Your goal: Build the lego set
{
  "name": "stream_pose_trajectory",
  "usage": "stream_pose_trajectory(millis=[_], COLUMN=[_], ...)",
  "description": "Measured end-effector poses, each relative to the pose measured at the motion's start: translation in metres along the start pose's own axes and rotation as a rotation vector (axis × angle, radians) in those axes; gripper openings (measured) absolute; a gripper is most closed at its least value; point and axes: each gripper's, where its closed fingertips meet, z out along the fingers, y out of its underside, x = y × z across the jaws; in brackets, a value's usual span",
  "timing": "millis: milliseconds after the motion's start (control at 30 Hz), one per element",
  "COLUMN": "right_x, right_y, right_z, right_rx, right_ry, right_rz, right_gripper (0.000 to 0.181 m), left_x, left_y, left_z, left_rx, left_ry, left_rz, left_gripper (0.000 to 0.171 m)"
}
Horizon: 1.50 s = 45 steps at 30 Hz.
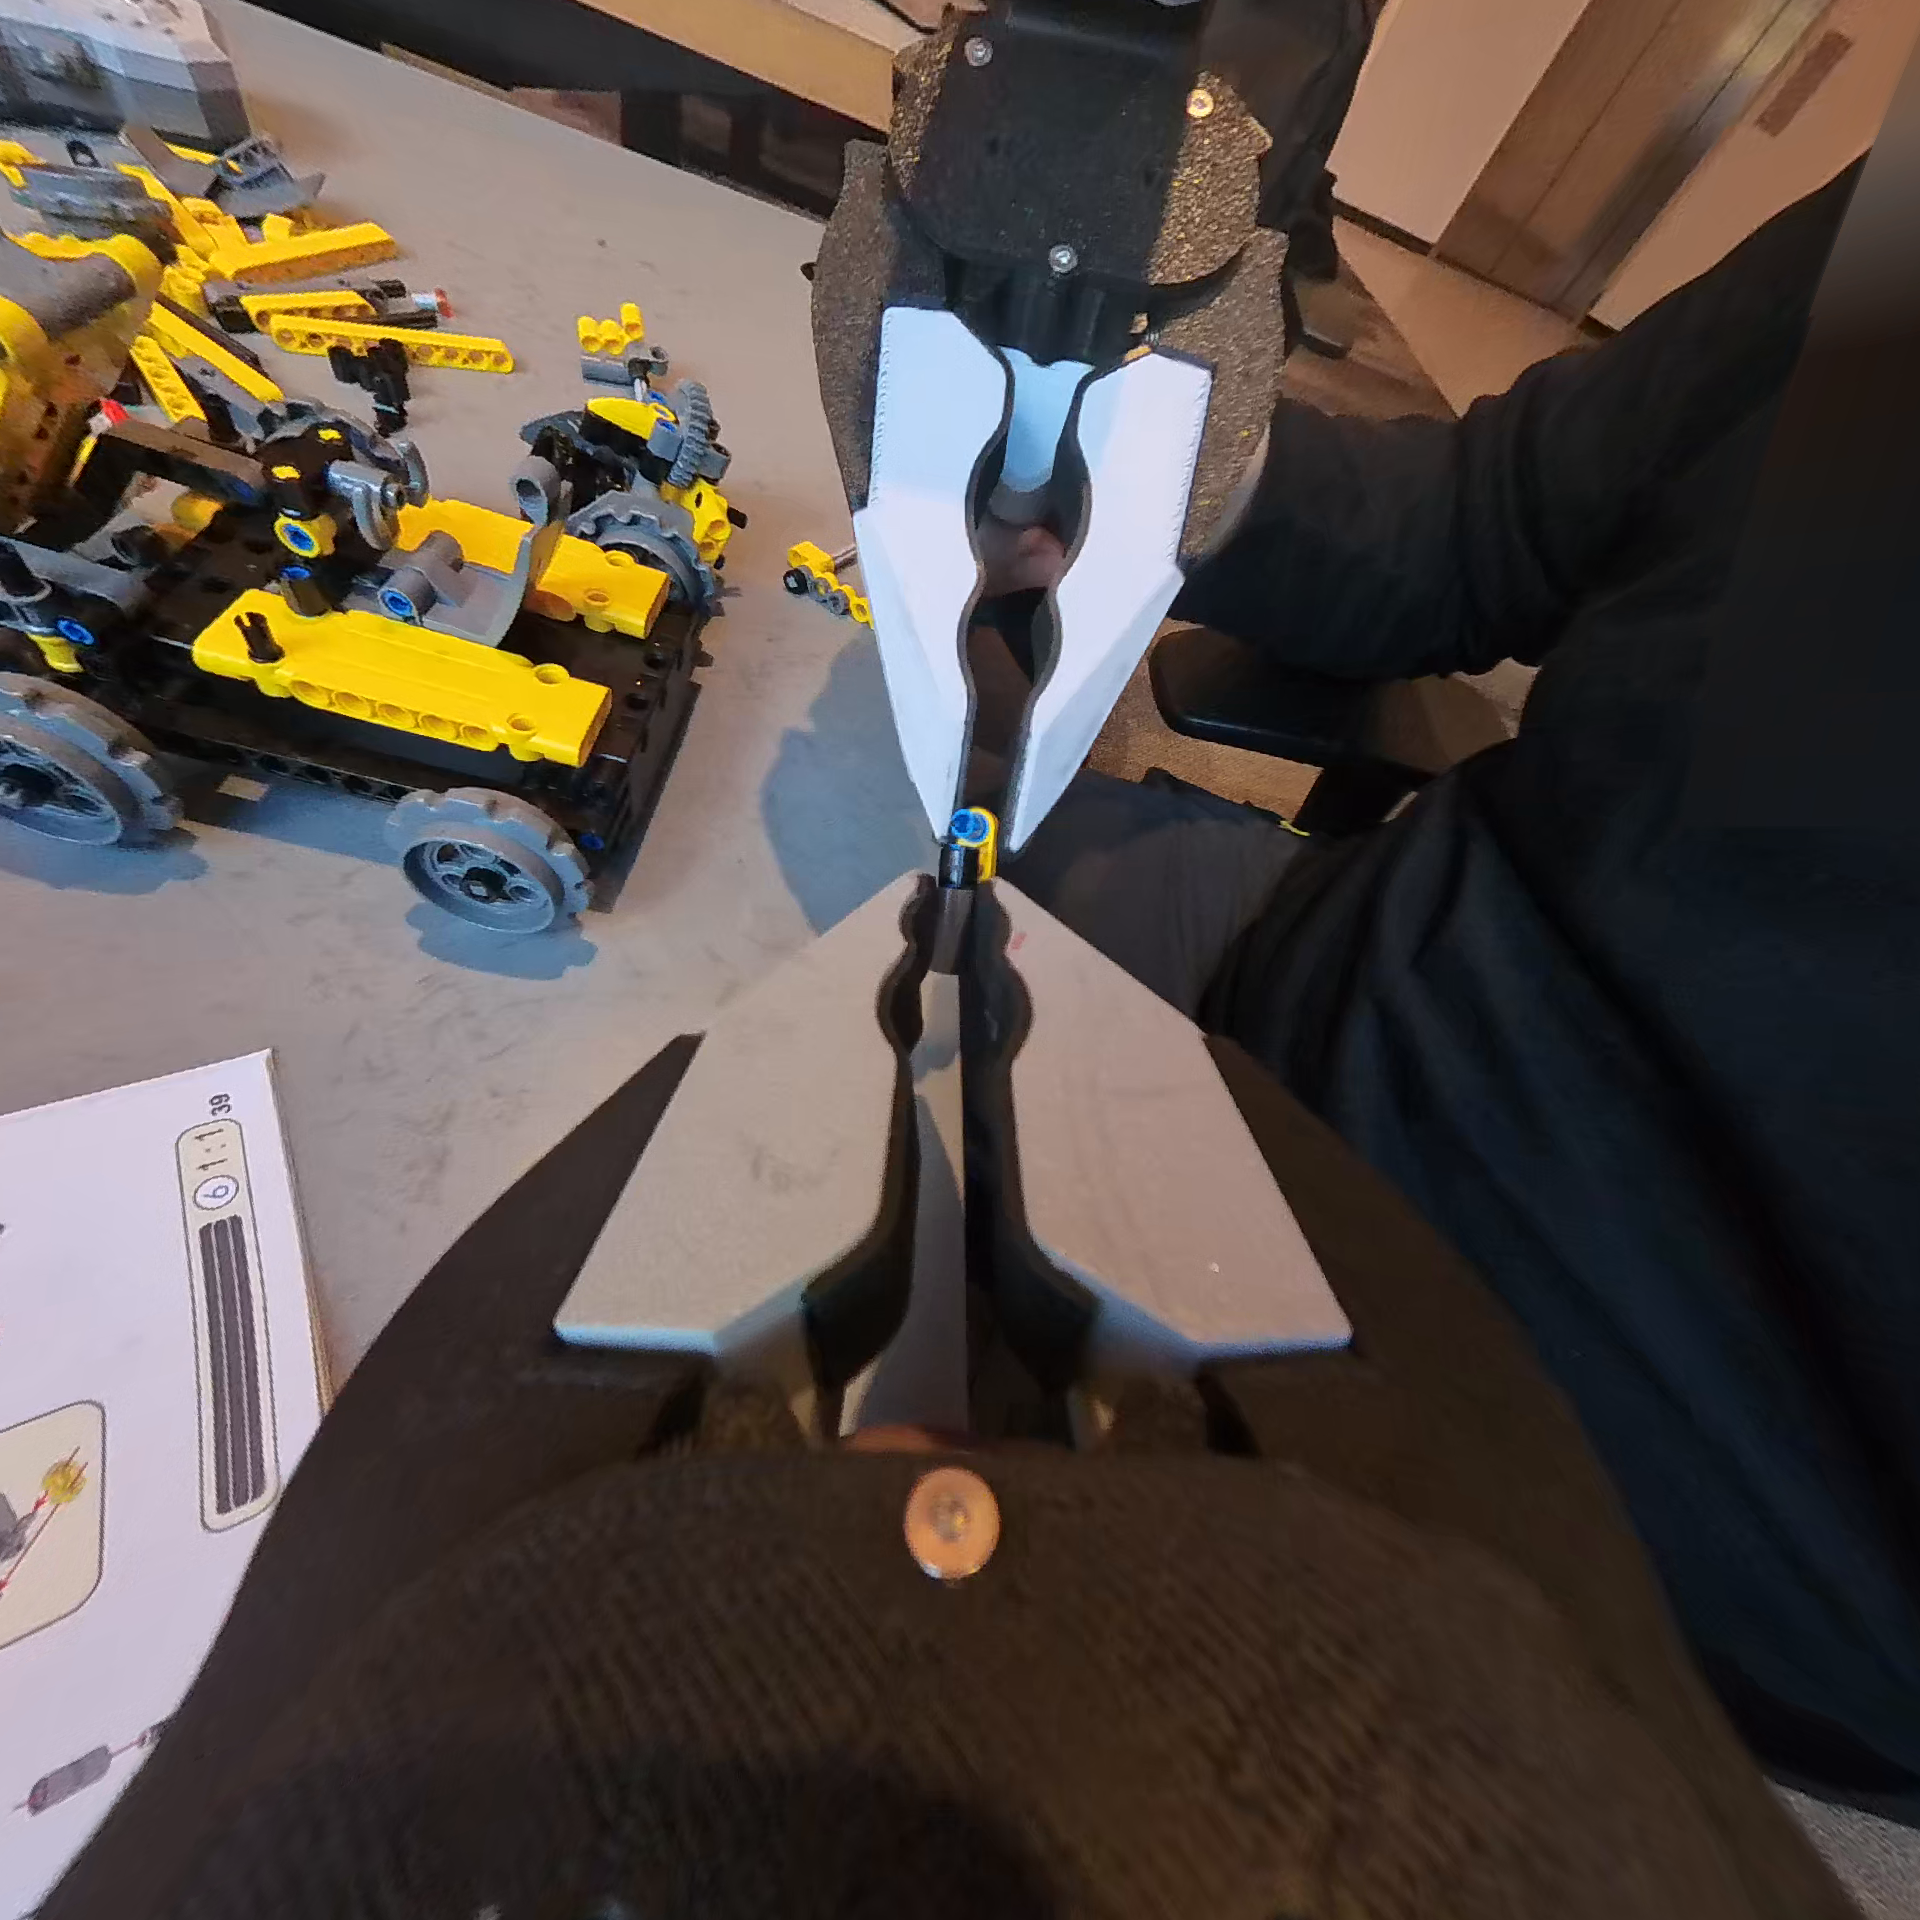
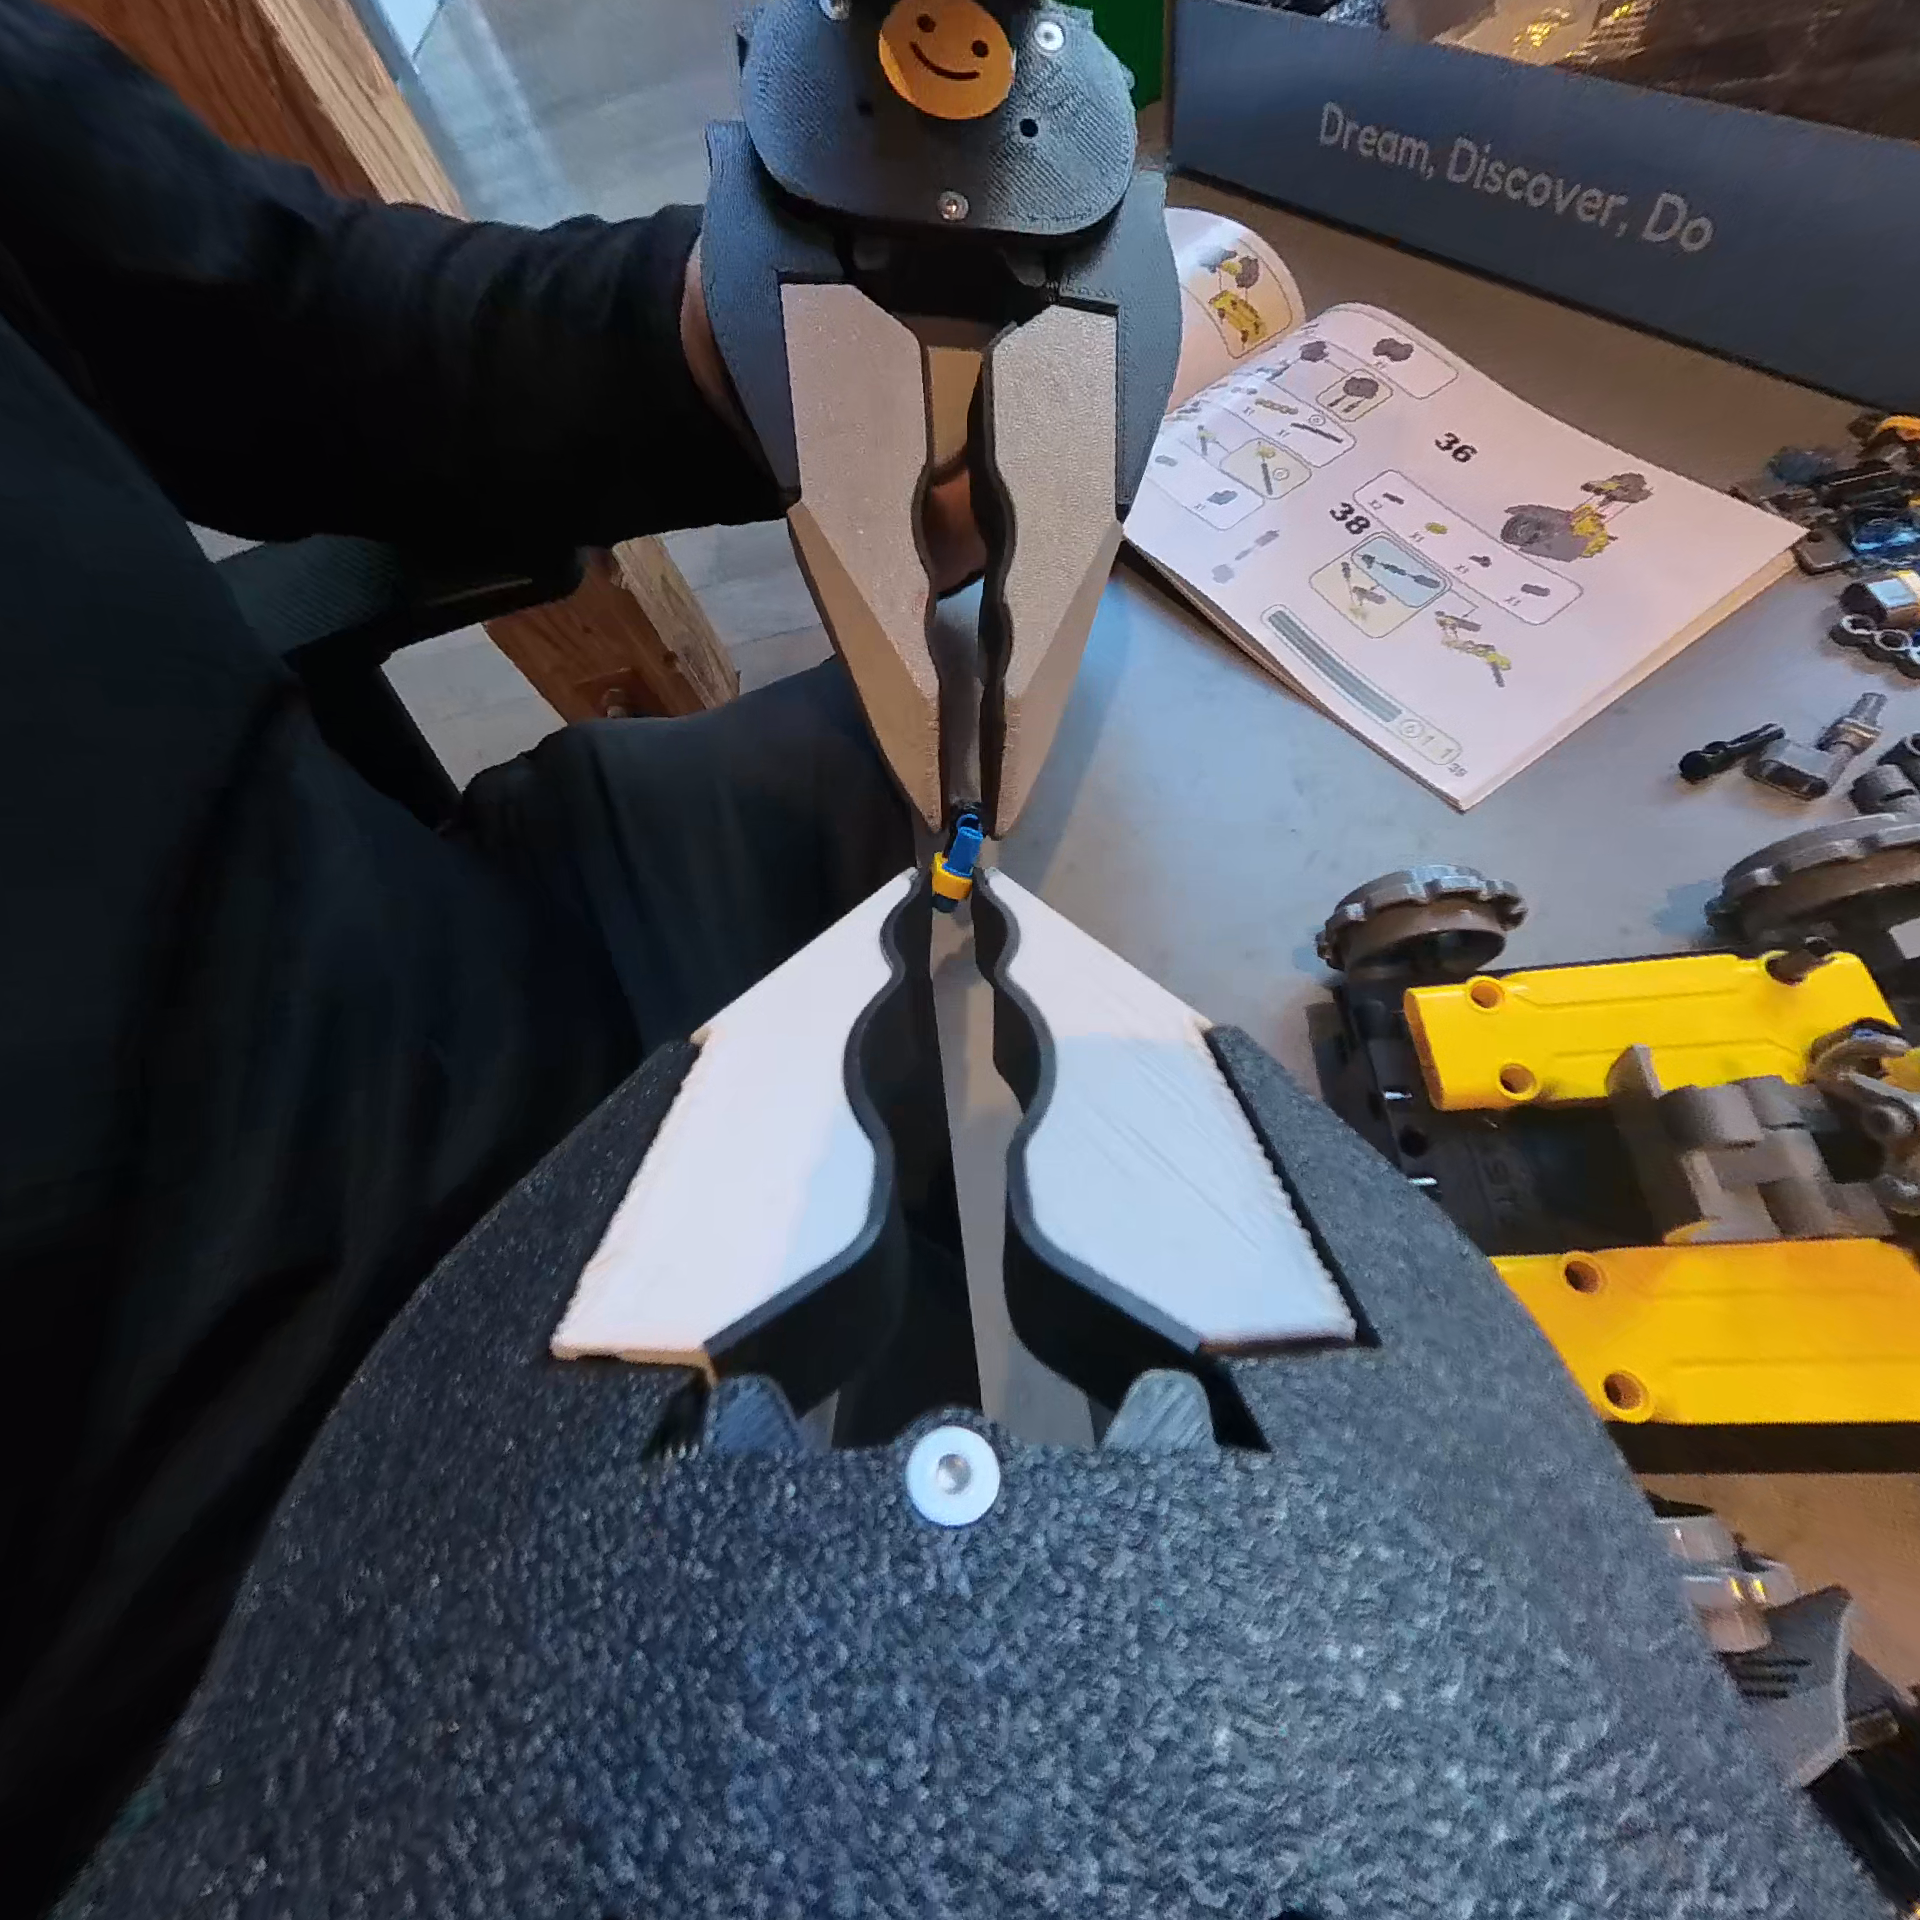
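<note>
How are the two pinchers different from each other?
The left gripper has grey fingers; the right gripper has white ones. The left gripper pinches the black end of the small piece; the right gripper pinches its yellow end. Both are shut, meeting tip to tip.

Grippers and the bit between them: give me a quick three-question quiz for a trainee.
1. True or false: the left gripper is wide open.
2. What do the left gripper and the right gripper pinch tip to tip? A) a wheel B) a small yellow and blue piece C) a booklet
3. Fill in: the wheels of the vehicle are ___.

Key: 1 false; 2 B; 3 grey.
</note>
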Motion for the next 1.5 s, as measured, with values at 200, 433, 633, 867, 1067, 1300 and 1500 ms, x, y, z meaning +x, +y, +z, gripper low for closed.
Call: stream_pose_trajectory(millis=[200,433,633,867,1067,1300,1500], right_x=[0.014,0.022,0.025,0.028,0.028,0.025,0.012], right_y=[-0.017,-0.023,-0.023,-0.023,-0.026,-0.026,-0.024], right_z=[-0.008,-0.014,-0.016,-0.019,-0.021,-0.022,-0.018], right_rx=[0.178,0.246,0.27,0.288,0.321,0.296,0.257], right_ry=[0.024,0.019,0.02,0.03,0.004,0.038,0.016], right_rz=[0.108,0.176,0.189,0.194,0.225,0.143,0.056], right_gripper=[0.009,0.006,0.011,0.007,0.007,0.006,0.006], left_x=[-0.012,-0.018,-0.023,-0.023,-0.022,-0.018,-0.006], left_y=[-0.019,-0.033,-0.034,-0.034,-0.037,-0.035,-0.027], left_z=[-0.009,-0.009,-0.007,-0.004,-0.003,-0.001,-0.001], left_rx=[0.147,0.282,0.305,0.319,0.343,0.323,0.241], left_ry=[-0.048,-0.092,-0.132,-0.137,-0.137,-0.126,-0.008], left_rz=[-0.055,-0.092,-0.085,-0.092,-0.115,-0.091,-0.072], left_gripper=[0.005,0.006,0.006,0.006,0.006,0.006,0.006])
